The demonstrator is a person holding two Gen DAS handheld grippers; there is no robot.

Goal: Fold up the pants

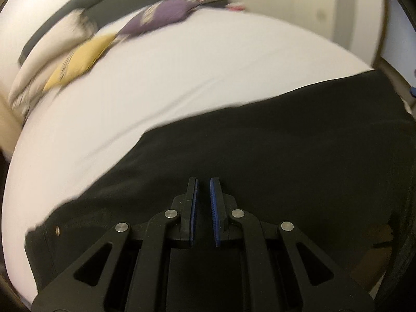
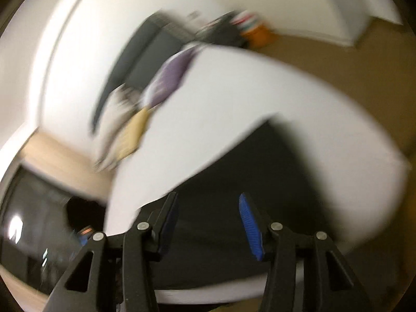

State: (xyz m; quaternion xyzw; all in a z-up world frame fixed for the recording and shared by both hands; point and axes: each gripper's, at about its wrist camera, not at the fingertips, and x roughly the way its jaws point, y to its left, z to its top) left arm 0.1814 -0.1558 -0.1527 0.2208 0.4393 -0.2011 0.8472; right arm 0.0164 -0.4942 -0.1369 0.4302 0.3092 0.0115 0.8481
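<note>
White bed [image 1: 182,83] fills the room, with black pants [image 1: 260,143] spread flat near its edge. Left gripper [image 1: 203,182] jaws are nearly shut, empty. Right gripper [image 2: 208,202] jaws stand half open, empty. Pants look soft, floppy; pinch a hem or the waist

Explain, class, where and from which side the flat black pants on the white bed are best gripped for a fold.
Probably the black fabric pants at the edge with the small metal button, low on the left in the left wrist view. That edge lies flat on the white bed sheet, so approach from the sheet side, low.
</note>
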